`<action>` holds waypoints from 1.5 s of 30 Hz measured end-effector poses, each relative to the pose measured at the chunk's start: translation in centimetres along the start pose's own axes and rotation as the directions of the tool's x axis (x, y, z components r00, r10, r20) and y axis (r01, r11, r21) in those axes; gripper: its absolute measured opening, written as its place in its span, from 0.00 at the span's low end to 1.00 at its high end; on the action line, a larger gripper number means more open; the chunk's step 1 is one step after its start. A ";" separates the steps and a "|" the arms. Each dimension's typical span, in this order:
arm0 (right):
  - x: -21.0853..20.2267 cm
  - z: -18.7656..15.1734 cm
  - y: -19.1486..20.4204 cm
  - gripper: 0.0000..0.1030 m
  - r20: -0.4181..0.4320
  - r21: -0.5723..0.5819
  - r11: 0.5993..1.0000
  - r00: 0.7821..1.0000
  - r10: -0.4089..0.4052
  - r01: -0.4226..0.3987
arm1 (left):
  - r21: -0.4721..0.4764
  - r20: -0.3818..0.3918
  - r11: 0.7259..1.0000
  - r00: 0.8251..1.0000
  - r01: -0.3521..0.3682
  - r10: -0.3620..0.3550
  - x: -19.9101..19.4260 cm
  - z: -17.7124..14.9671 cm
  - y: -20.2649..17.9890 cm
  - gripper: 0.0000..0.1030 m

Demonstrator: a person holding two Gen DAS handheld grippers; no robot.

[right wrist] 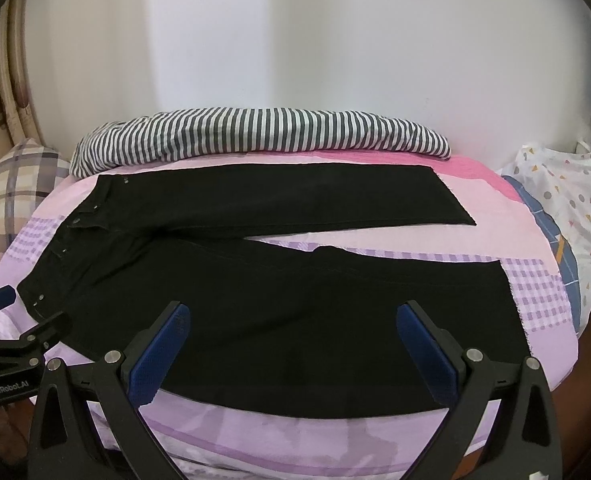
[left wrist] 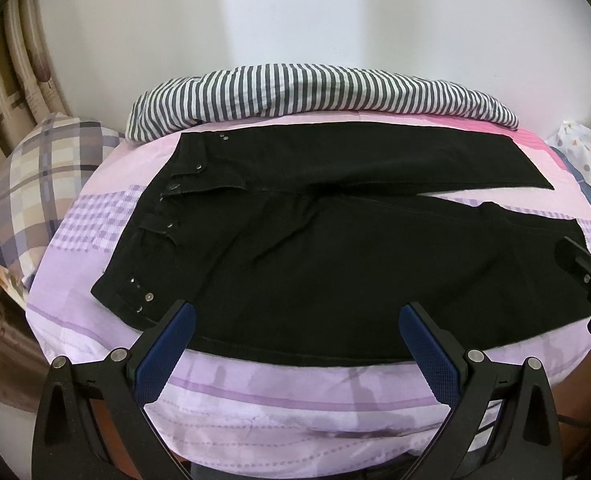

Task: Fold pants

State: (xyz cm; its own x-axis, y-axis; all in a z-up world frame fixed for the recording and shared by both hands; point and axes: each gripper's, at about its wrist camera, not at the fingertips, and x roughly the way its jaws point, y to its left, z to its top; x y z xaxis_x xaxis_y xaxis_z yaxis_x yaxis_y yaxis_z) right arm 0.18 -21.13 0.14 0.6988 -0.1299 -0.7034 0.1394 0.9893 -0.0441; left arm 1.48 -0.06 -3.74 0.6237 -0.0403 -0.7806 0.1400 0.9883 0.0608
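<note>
From left wrist: black denim pants [left wrist: 335, 248] lie flat on lilac patterned bedsheet [left wrist: 295, 400], legs splayed, ready for folding. Left gripper [left wrist: 297, 320] spread wide over the near leg, holding nothing; waistband rivets clear. Right wrist: right gripper [right wrist: 293, 318] likewise agape; only this view shows both hems fully.
</note>
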 end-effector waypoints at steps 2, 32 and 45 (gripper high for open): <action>0.0 0.1 0.1 0.99 0.000 -0.004 1.000 1.000 0.000 0.000 | -0.001 0.000 1.000 1.000 -0.001 0.001 0.0 0.0 0.0 0.98; 1.2 1.0 -0.5 0.99 -0.020 0.009 1.000 1.000 0.023 -0.023 | -0.074 -0.009 0.997 0.999 0.039 -0.039 1.7 2.2 2.6 0.98; 6.6 6.2 -0.8 0.99 -0.054 0.037 0.990 0.989 0.137 -0.135 | -0.174 0.018 0.984 0.999 0.031 -0.028 7.0 11.8 13.0 0.95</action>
State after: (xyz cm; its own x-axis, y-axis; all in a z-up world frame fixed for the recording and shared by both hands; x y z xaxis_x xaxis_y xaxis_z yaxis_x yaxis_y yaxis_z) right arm 8.99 -23.16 -0.08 0.6724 0.0107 -0.7401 0.0694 0.9946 0.0774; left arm 16.74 10.80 -1.09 0.6330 -0.0710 -0.7709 0.0230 0.9971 -0.0729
